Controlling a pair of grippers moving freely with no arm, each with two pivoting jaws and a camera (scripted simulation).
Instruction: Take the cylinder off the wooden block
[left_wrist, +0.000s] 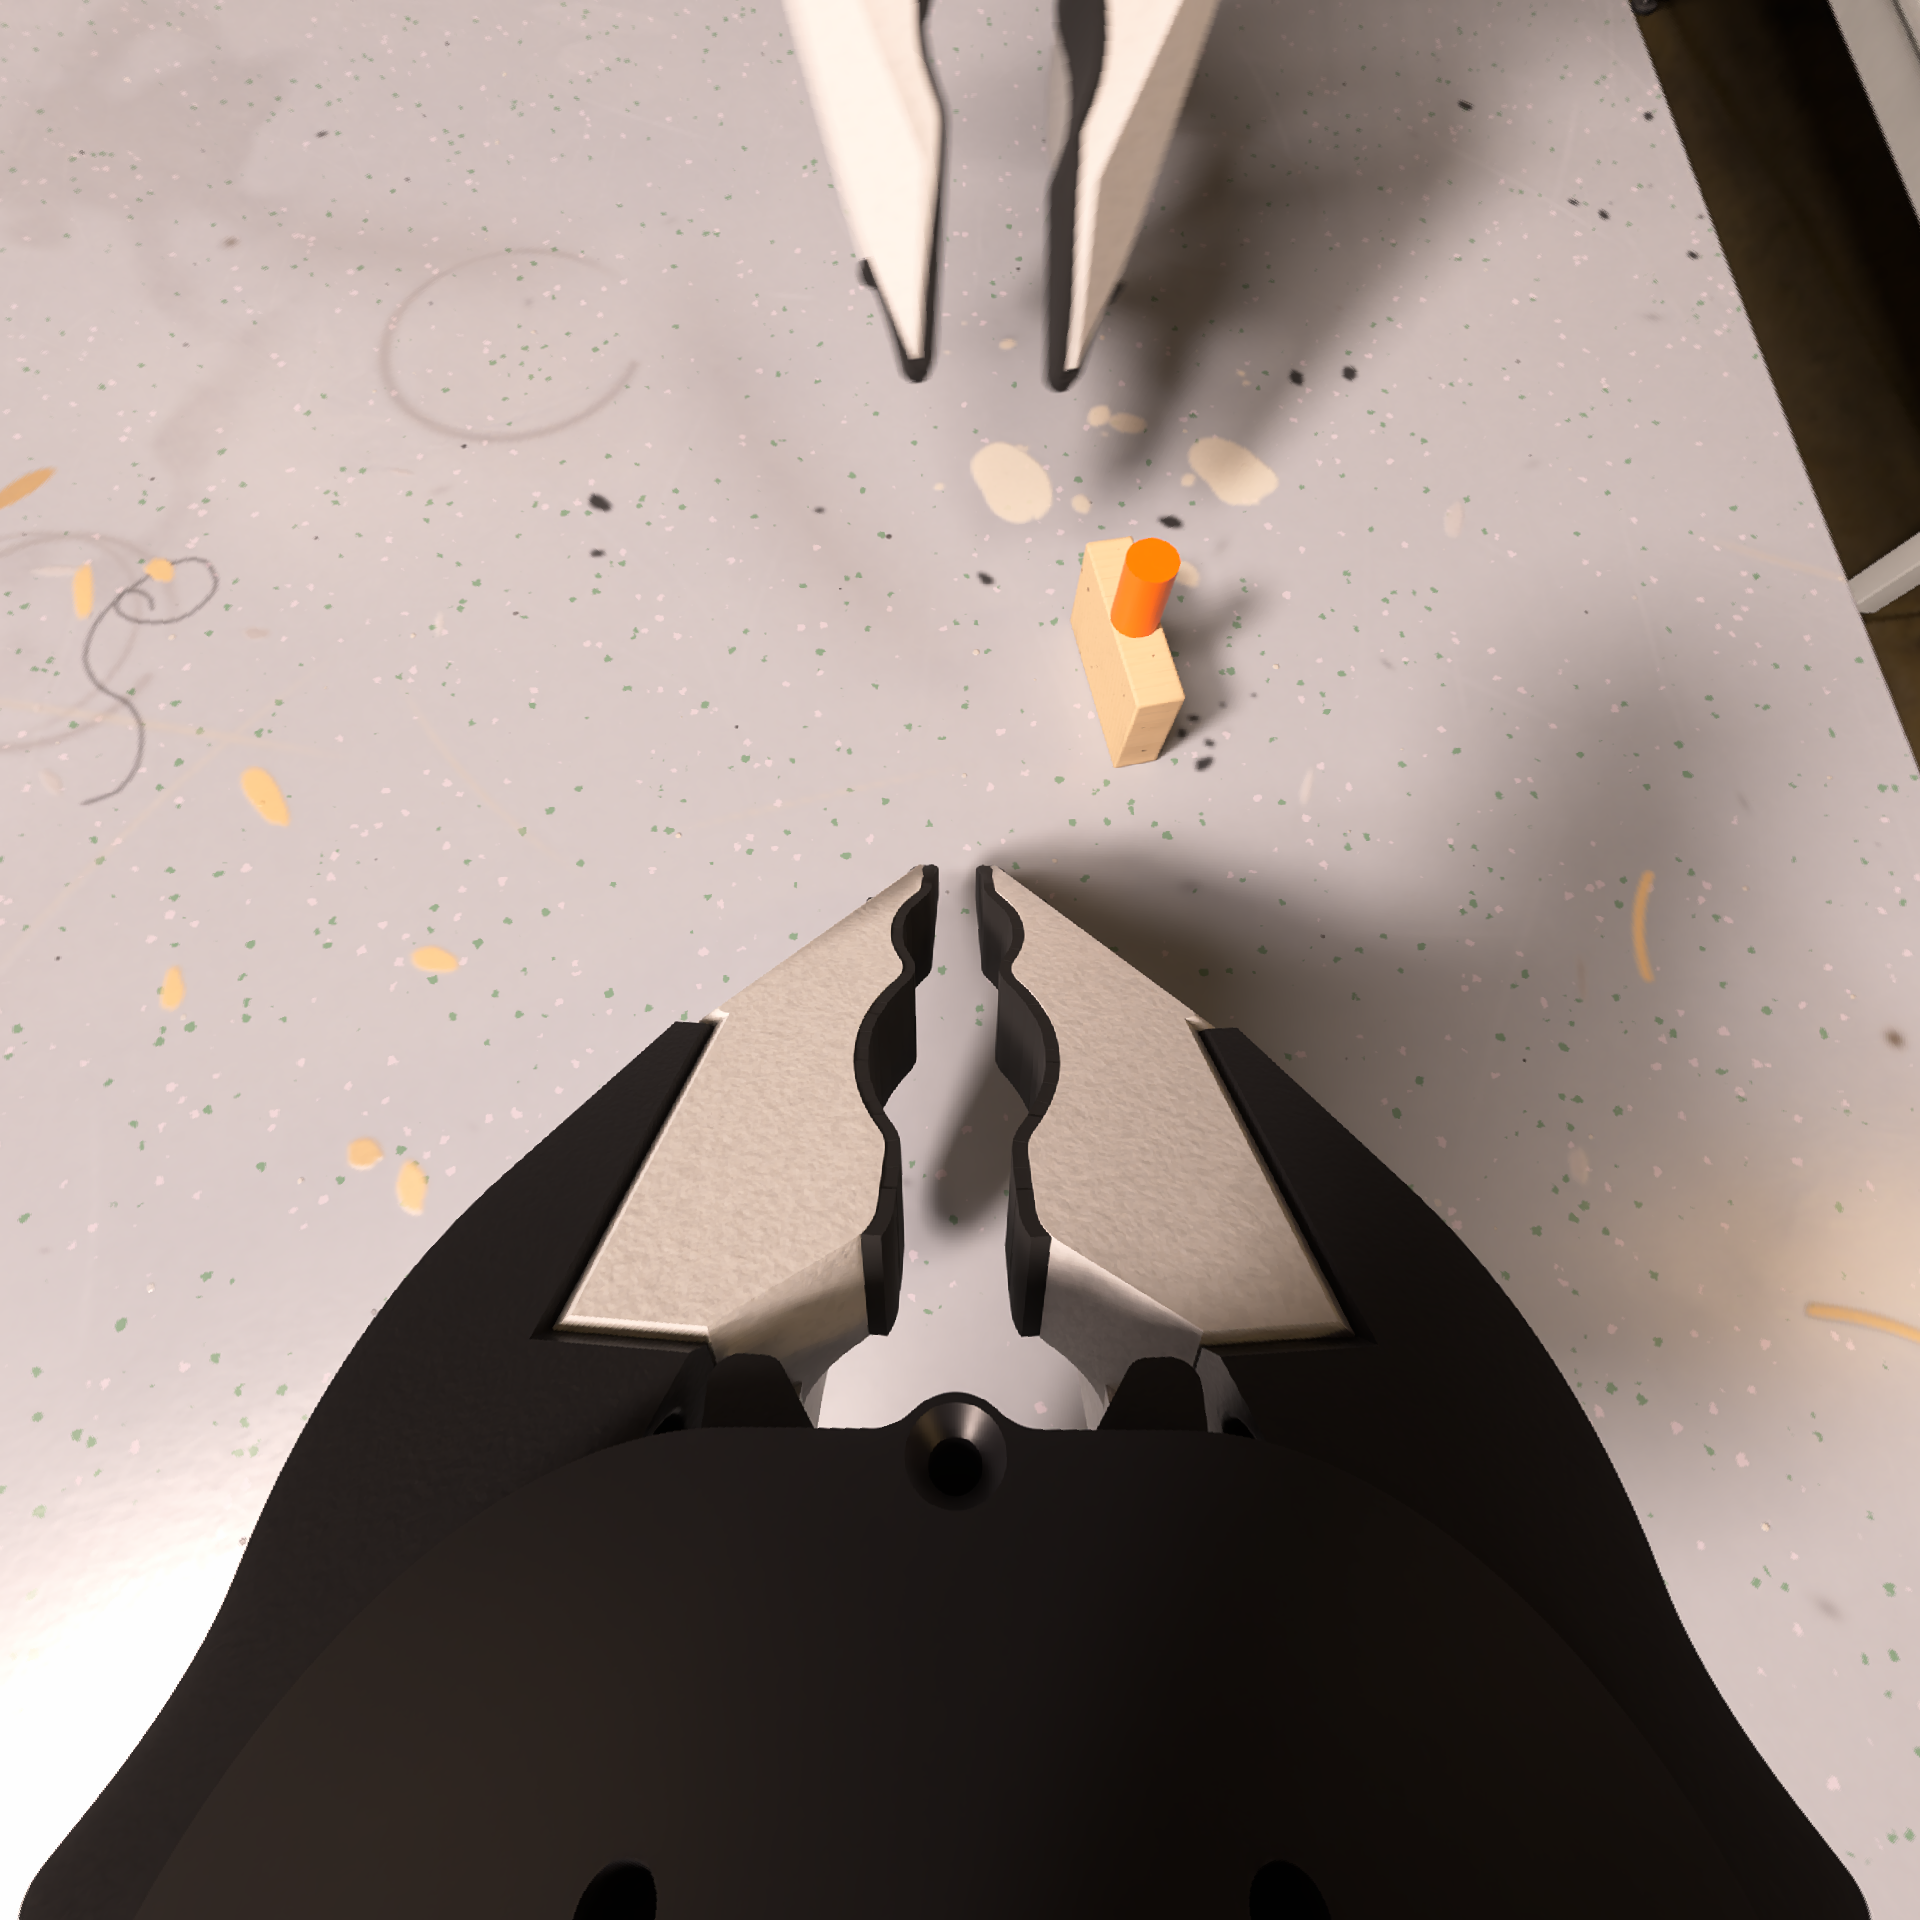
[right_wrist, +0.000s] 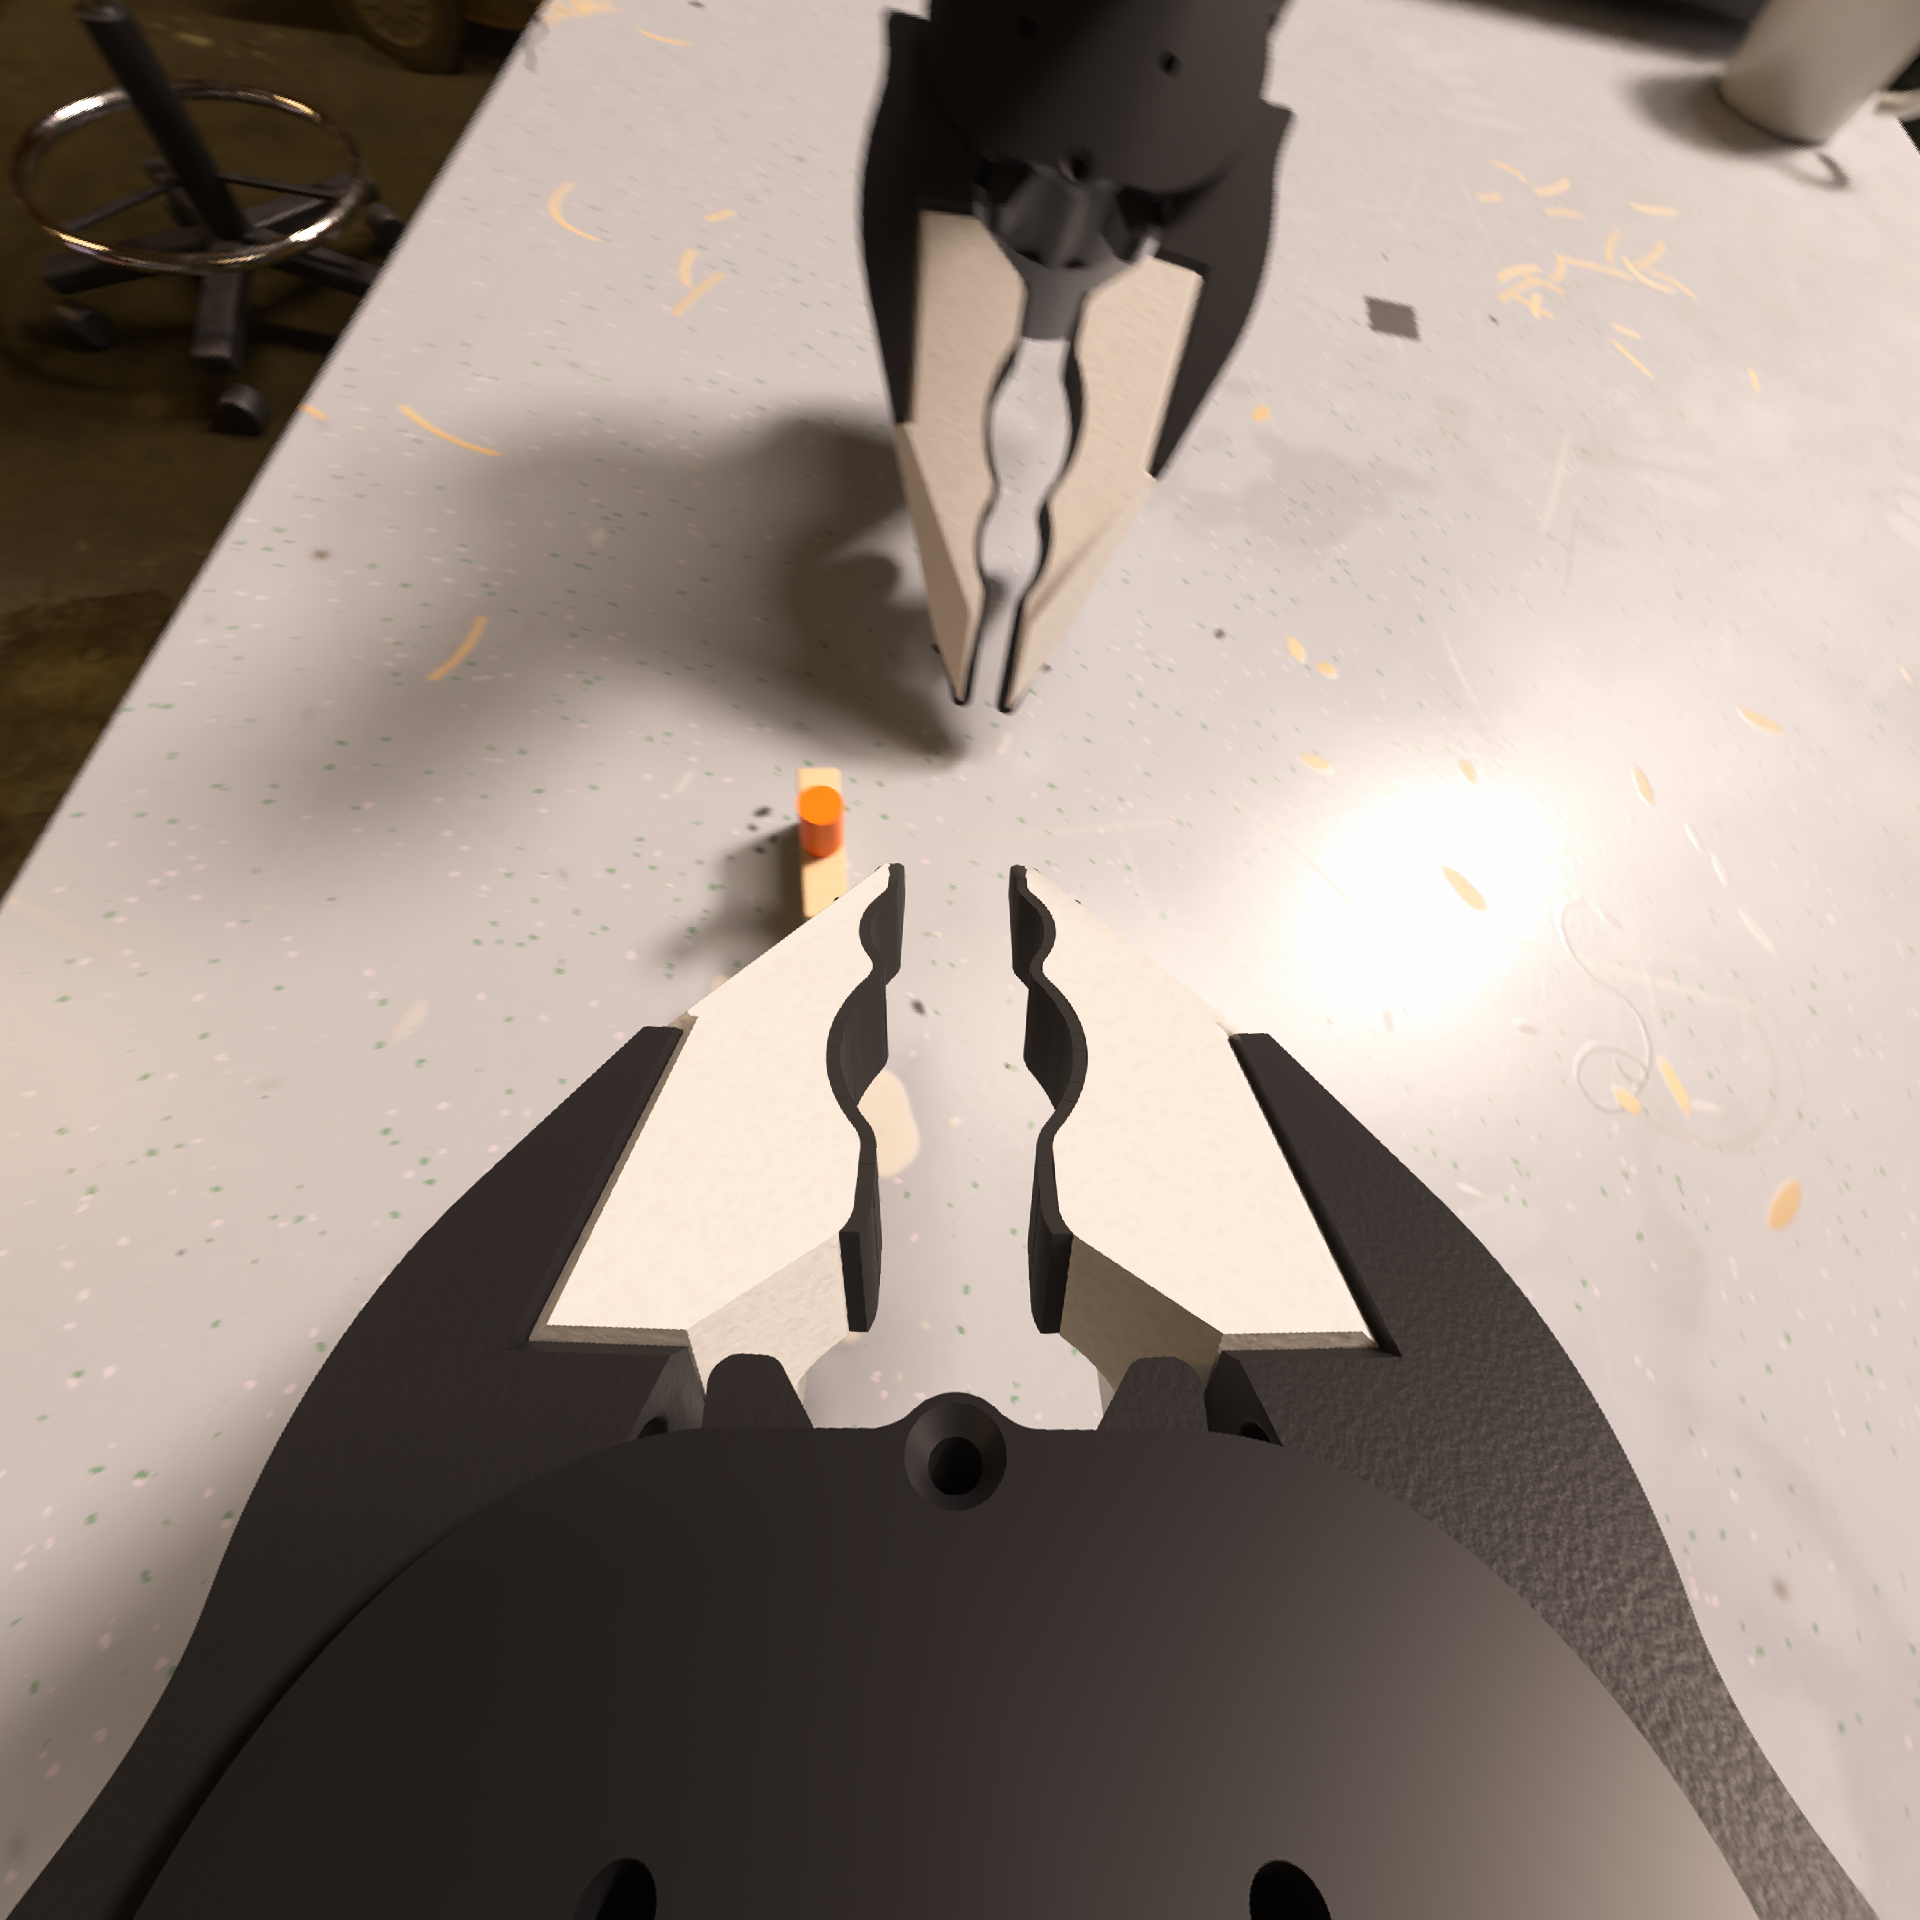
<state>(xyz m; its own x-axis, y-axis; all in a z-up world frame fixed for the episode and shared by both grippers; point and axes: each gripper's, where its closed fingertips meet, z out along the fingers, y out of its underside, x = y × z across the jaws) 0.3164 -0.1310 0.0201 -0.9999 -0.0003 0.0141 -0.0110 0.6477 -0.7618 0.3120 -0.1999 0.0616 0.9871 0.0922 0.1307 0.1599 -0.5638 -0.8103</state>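
A small orange cylinder stands upright in a pale wooden block on the speckled grey table. My left gripper is empty, with only a narrow gap between its jaws. It hovers short of the block, which lies ahead and a little to the right. My right gripper is open with a moderate gap and empty. In its view the cylinder and block sit just ahead left of its left fingertip, which hides the block's near end. Each gripper faces the other: right, left.
The table edge runs along the right of the left wrist view. A stool with a metal ring stands on the floor beyond the table's left edge. A white mug stands at the far right corner.
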